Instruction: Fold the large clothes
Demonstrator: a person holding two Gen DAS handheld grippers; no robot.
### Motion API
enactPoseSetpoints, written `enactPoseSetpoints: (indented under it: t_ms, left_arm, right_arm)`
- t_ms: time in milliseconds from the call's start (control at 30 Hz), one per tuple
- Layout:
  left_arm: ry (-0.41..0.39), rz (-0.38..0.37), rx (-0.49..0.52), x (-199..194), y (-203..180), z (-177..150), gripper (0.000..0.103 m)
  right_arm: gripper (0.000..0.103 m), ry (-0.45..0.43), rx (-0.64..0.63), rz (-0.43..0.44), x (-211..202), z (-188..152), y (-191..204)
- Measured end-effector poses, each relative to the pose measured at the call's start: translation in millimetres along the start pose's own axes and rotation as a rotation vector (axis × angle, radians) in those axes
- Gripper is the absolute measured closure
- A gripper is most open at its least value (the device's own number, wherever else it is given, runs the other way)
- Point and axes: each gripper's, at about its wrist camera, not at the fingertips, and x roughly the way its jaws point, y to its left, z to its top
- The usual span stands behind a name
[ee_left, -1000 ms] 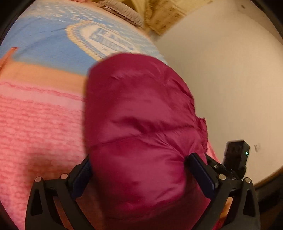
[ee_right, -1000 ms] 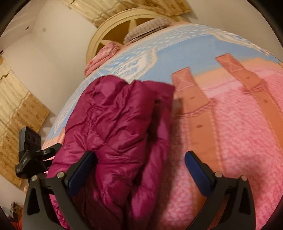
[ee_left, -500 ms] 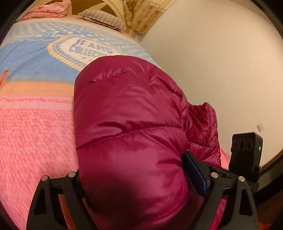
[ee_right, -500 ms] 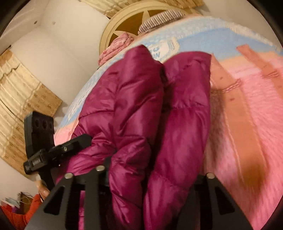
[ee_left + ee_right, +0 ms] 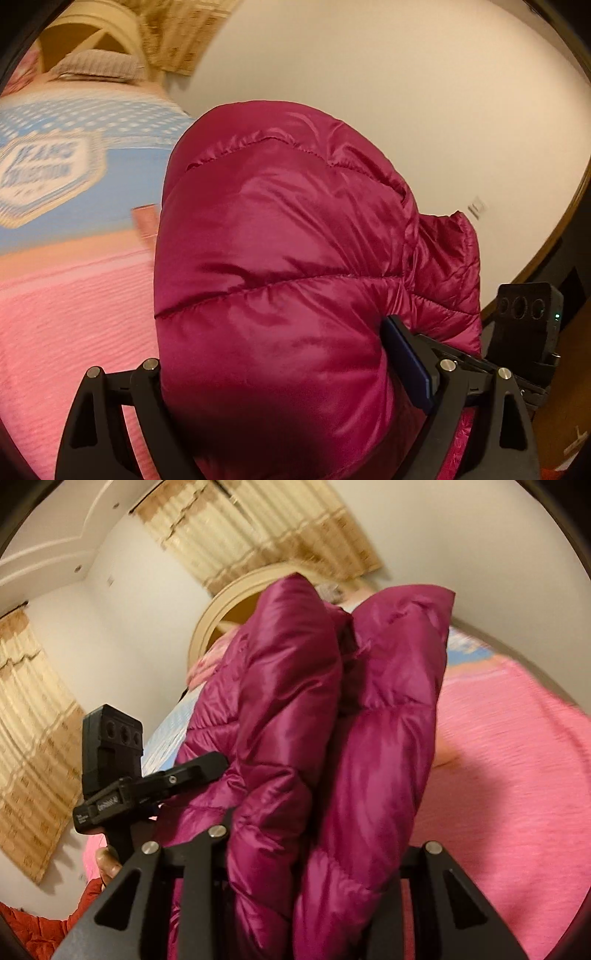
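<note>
Since the earlier frame the magenta puffer jacket had been lifted off the pink bedspread. The right gripper had just closed, pinching two bunched layers at 12 o'clock. The left gripper was wide, clamped around a thick bundle; it looked folded, with setting down left.

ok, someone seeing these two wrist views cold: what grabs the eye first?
The glossy magenta quilted puffer jacket fills the middle of both views, bunched between the fingers of the left gripper and the right gripper, whose jaws have just been closing on it. Behind it spreads the pink knitted bedspread, turning blue with a white badge print toward the rounded cream headboard.
</note>
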Motion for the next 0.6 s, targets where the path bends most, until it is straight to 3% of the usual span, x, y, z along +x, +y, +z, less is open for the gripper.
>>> enactPoseSetpoints:
  t_ms: [267, 600]
  left_arm:
    - [0.057, 0.037, 0.072, 52, -34, 12, 0.012]
    - [0.092, 0.093, 0.013, 94, -21, 22, 0.013]
  right_arm:
    - [0.067, -0.061, 0.066, -0.071, -40, -2, -50]
    - [0.068, -0.038, 0.06, -0.094, -26, 2, -66]
